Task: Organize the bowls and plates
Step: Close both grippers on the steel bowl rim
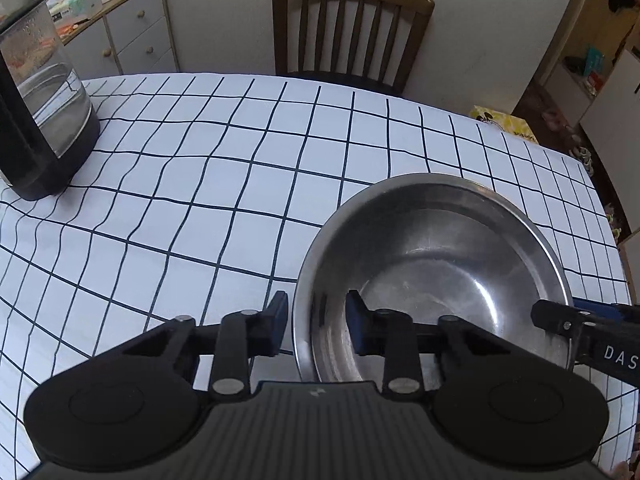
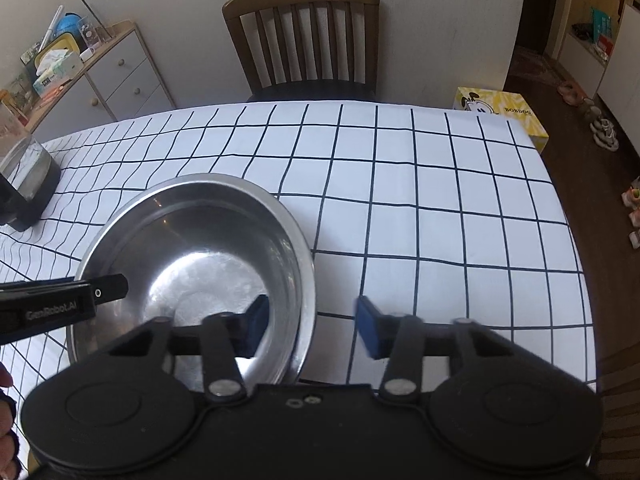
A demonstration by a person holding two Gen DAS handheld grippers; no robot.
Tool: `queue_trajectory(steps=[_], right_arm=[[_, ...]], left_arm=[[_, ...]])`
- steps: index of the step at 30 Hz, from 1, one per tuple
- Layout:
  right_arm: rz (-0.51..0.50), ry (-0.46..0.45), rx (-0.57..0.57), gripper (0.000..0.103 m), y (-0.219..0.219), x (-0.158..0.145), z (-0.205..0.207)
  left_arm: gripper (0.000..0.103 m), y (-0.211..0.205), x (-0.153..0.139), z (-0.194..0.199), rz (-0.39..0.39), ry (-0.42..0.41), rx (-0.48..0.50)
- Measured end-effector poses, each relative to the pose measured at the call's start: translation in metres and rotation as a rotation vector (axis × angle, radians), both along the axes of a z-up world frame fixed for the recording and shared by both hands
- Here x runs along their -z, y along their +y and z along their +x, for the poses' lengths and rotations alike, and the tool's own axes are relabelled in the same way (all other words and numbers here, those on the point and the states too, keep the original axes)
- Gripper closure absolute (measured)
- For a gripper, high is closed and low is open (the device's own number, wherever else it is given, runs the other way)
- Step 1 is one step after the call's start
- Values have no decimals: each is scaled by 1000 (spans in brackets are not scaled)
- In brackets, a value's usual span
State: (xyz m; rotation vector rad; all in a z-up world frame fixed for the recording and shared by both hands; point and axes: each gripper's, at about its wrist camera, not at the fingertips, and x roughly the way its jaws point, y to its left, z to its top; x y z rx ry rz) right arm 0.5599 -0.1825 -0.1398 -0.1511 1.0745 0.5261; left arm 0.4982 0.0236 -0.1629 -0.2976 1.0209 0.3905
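Straddling bowl point(image 1: 436, 264) rim (tools point(image 1: 316, 326) agape)

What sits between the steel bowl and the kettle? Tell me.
Nothing: only bare white grid-checked tablecloth lies between the round stainless-steel bowl and the black-based glass kettle, clearest in the left wrist view.

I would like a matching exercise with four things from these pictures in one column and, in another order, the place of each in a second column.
Things:
1. steel bowl
2. wooden chair
3. yellow box
4. left gripper

Places:
A. behind the far edge of the table
B. open, astride the bowl's left rim
C. beyond the table's far right corner
D. on the checked tablecloth, between both grippers

Pairs: 1-D, 2-A, 3-C, 4-B
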Motion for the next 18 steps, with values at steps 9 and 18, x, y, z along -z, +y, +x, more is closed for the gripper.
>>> queue_trajectory(steps=[9,18], right_arm=[[15,-18,2,90,0,-6,-7],[44,-58,-10,90,-8,-35,-24]], left_arm=[[85,-5,-9,-6,27,-17,7],[85,-12,-45,-29,42,-47,9]])
